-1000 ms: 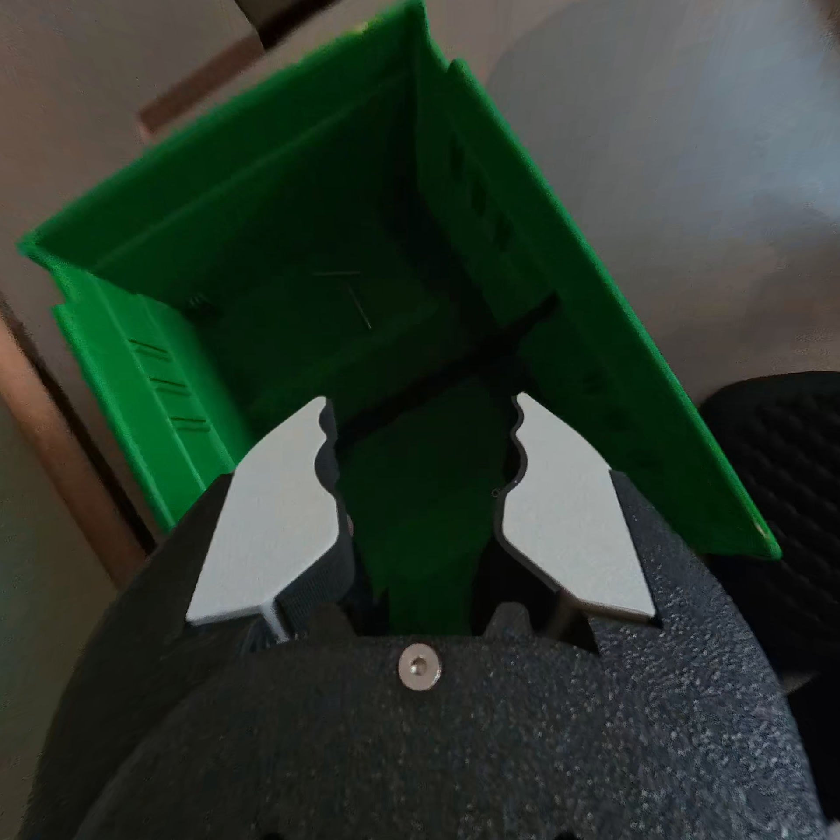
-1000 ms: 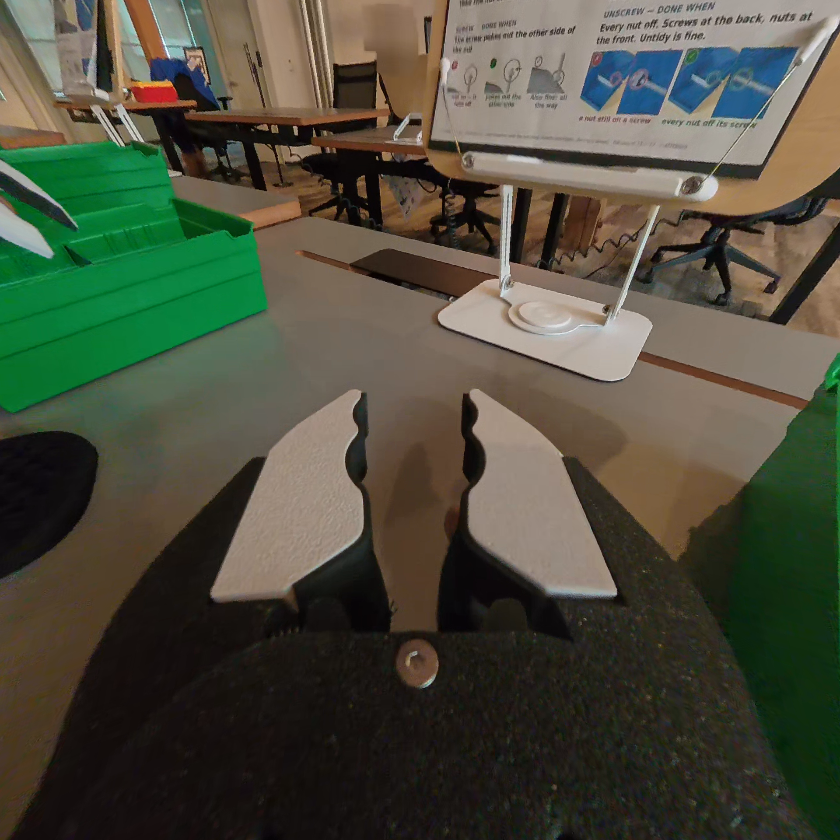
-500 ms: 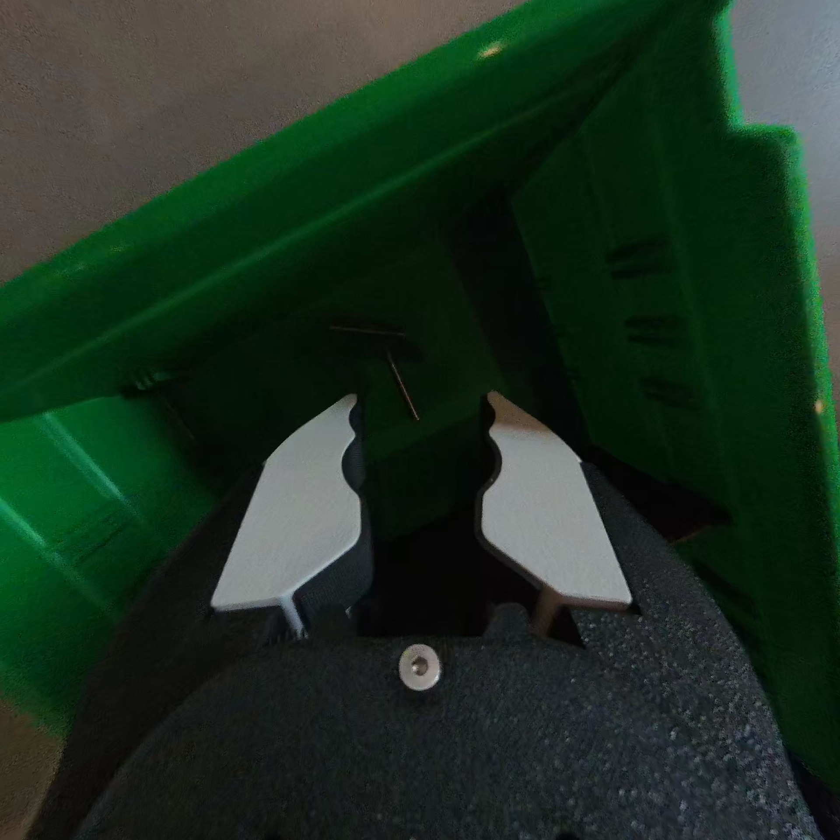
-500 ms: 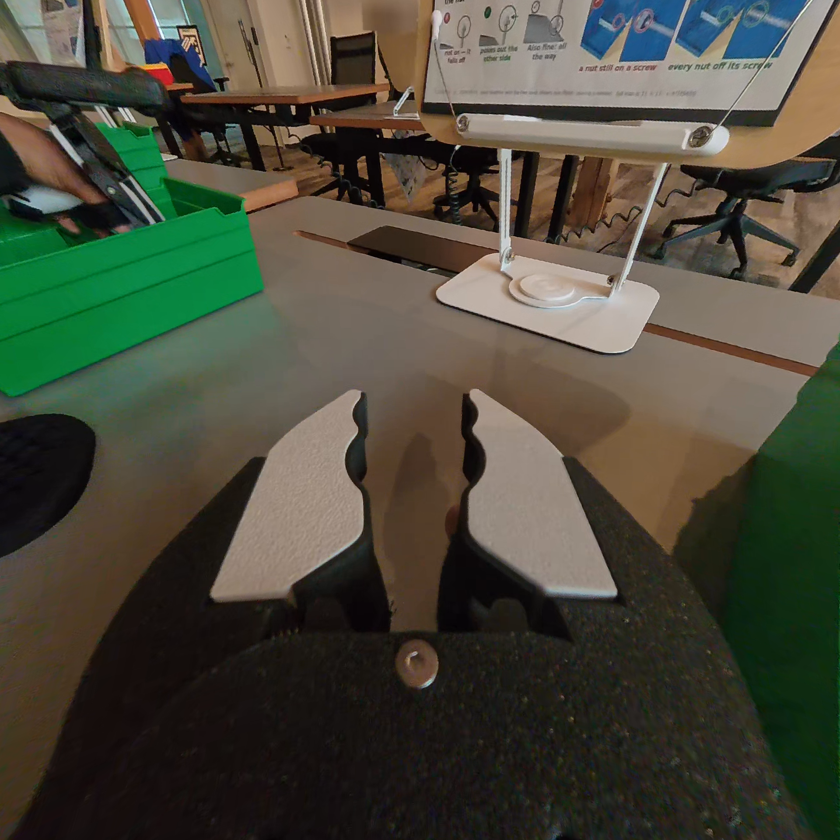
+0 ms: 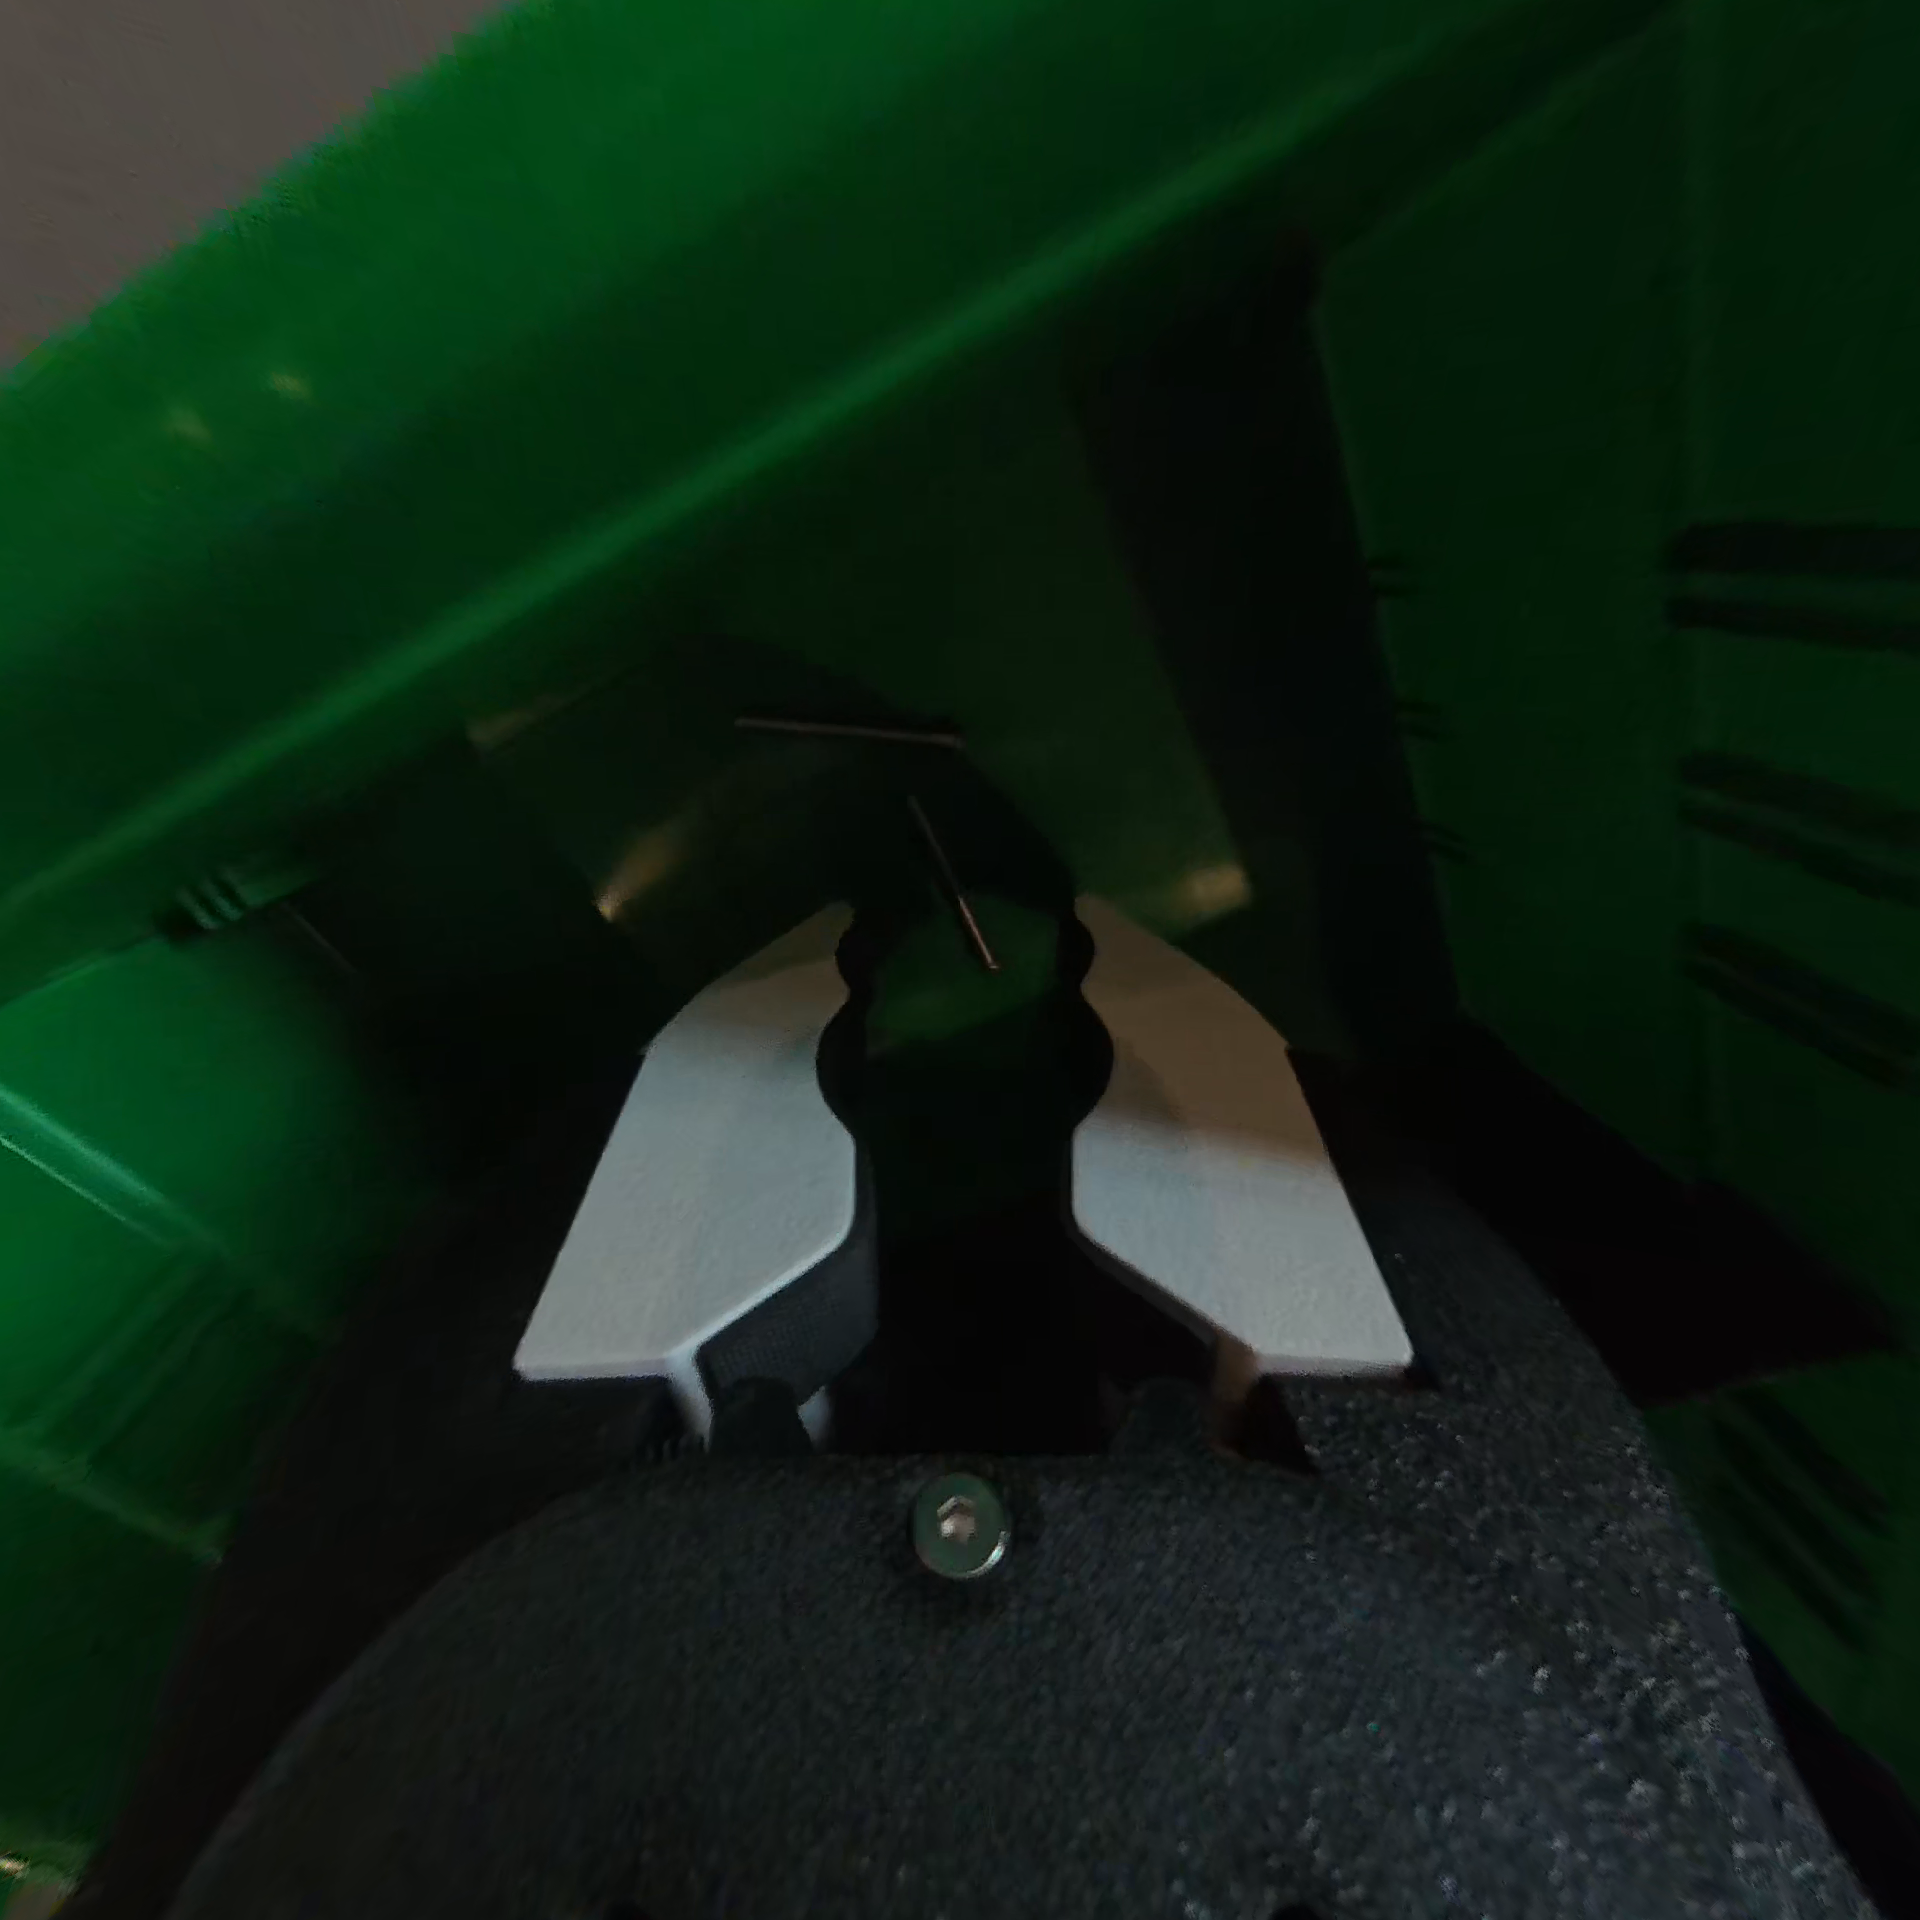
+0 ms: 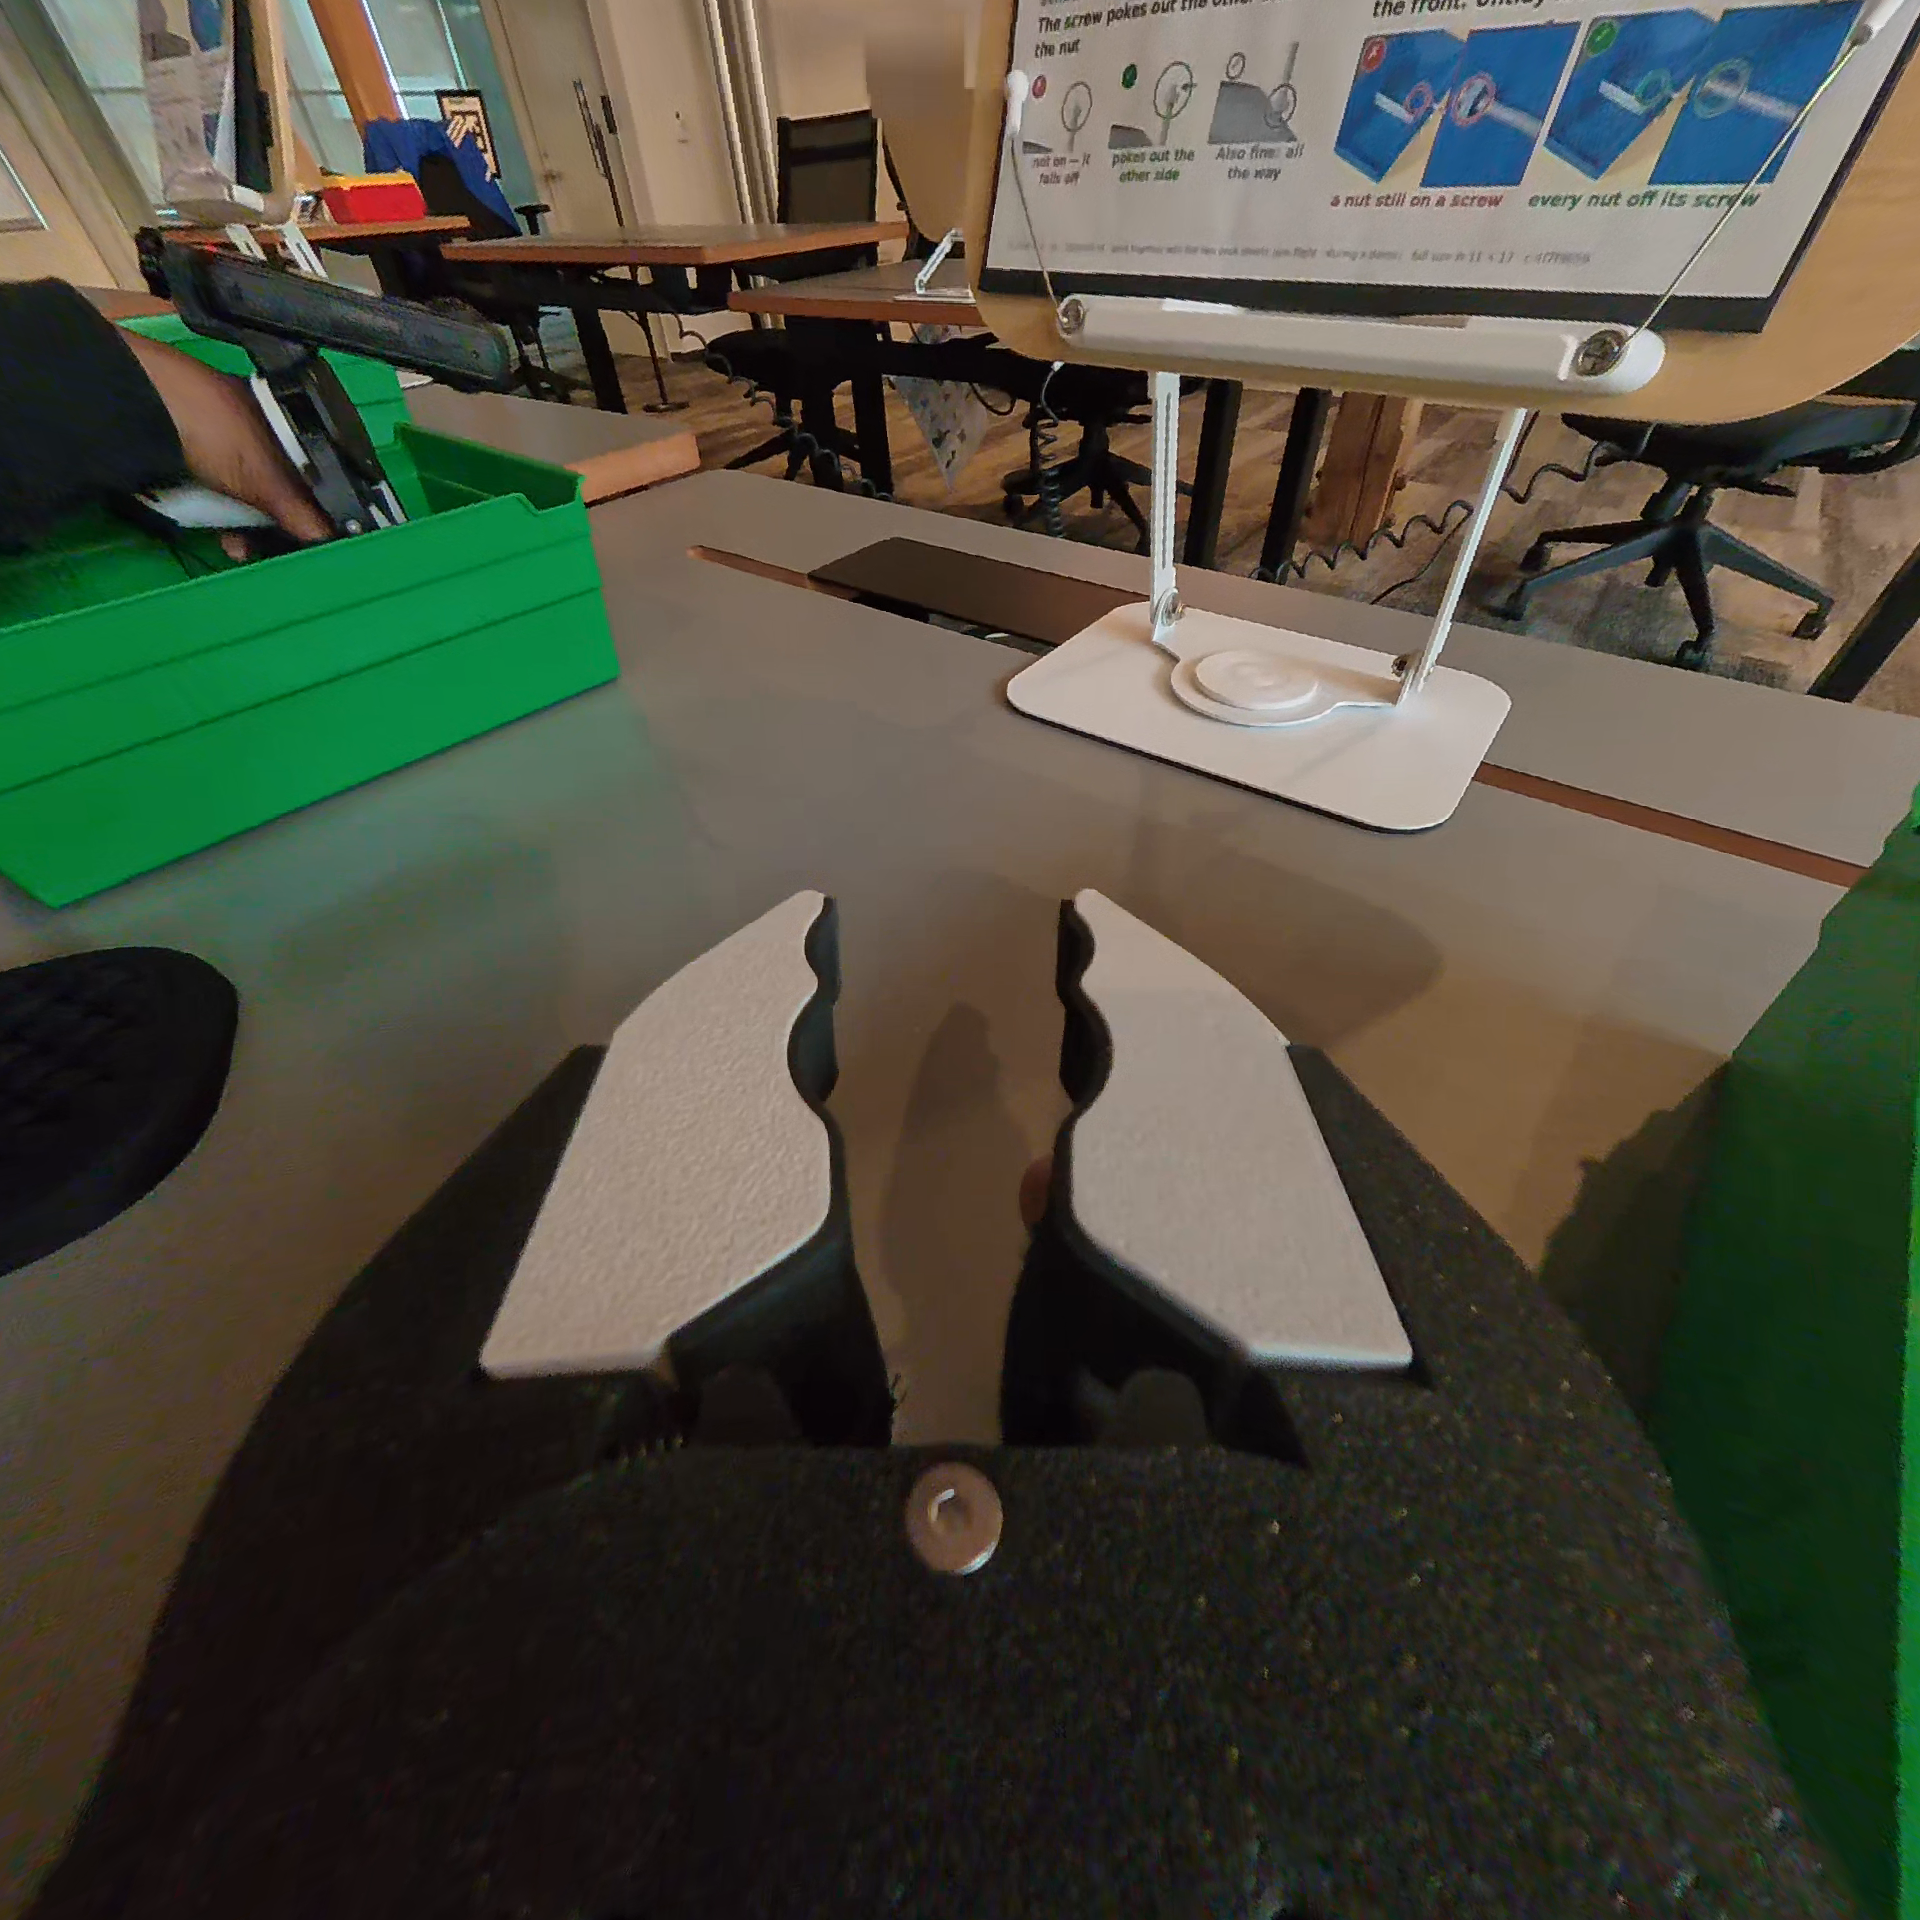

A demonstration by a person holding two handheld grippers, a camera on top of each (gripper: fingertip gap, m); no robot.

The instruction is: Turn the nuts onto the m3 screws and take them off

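**Left gripper deep in the green bin, right gripper idle over the table**

Left wrist view: the left gripper (image 5: 961, 935) is down inside a green bin (image 5: 727, 343), whose walls fill nearly the whole frame. Its jaws stand apart, nothing between the pads. Lower end of a thin dark screw (image 5: 951, 883) lies slantwise on the bin floor, showing in the gap at the fingertips and touching neither one. A second thin screw (image 5: 847, 730) lies crosswise farther up the frame, near the back wall. Picture dim and somewhat blurred; no nuts can be made out.

Right wrist view: the right gripper (image 6: 945, 925) hovers low over the grey table (image 6: 727, 831), jaws spread, bare tabletop between them. At upper left, the same green bin (image 6: 312, 665) sits on the table with a person's hand (image 6: 223, 457) holding the other gripper down into it. White stand (image 6: 1257, 707) with an instruction sheet (image 6: 1455, 135) at upper right. Black mat (image 6: 94, 1091) at the left edge; another green bin wall (image 6: 1808, 1247) at the right edge.
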